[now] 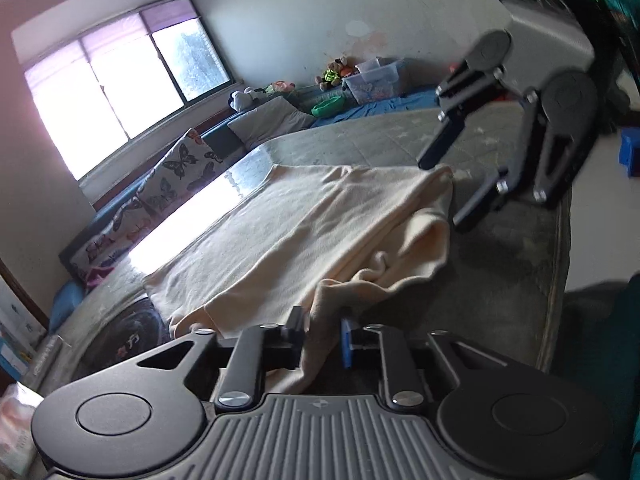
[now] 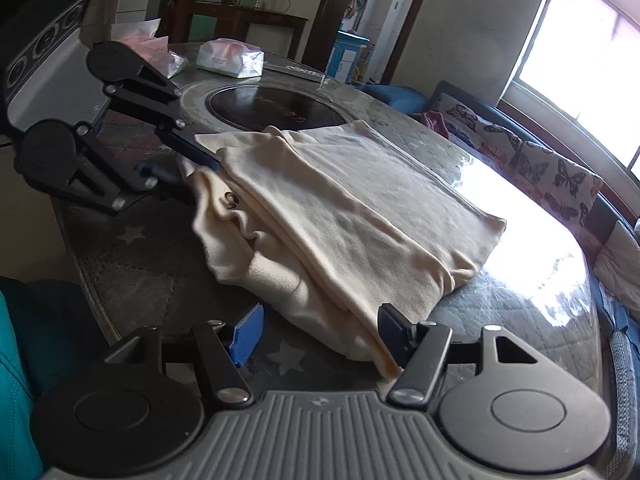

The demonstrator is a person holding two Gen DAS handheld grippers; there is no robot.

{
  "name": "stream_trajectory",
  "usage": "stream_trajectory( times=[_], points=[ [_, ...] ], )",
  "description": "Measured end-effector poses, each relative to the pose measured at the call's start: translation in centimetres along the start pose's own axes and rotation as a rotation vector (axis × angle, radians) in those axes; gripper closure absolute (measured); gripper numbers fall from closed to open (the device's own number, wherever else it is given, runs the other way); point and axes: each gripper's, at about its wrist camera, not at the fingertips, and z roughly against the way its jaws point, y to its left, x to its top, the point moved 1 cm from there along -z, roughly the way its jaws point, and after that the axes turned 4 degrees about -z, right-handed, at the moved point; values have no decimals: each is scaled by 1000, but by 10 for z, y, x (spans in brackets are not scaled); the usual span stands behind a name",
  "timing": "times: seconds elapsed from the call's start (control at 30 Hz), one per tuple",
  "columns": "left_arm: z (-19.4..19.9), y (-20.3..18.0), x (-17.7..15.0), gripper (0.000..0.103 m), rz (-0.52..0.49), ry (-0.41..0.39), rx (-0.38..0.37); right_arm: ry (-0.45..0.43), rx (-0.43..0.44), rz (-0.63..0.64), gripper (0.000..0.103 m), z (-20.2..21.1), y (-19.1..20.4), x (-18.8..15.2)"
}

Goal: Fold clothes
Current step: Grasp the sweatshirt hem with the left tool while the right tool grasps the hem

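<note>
Round table (image 2: 132,264), grey star-print cover under glass, dark inset disc at centre. Cream garment (image 2: 340,216) lies folded on its near half. Left gripper (image 1: 325,334): jaws pinched together on a garment corner. Right gripper (image 2: 320,326): jaws apart, straddling the opposite folded edge, not pressing it.

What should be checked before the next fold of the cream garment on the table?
1. Left gripper pinching a bunched corner of the cream garment: ok.
2. Right gripper gripping cloth: not ok, jaws open around the near edge.
3. Garment fully on the table: ok.
4. Upper layer smooth: ok; lower layer rumpled: not ok.
5. Tissue packs clear of the cloth: ok.
6. Fold edges aligned: cannot tell.
</note>
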Motion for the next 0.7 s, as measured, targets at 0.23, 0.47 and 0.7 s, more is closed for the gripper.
stream_trajectory(
  times=[0.23, 0.47, 0.7],
  points=[
    [-13, 43, 12, 94, 228, -26, -46, -33, 3, 16, 41, -14, -2, 6],
    [-5, 37, 5, 90, 225, -30, -59, -37, 56, -79, 72, -31, -13, 18],
    [14, 19, -17, 68, 148, 11, -9, -26, 101, -190, 87, -32, -27, 30]
  ],
)
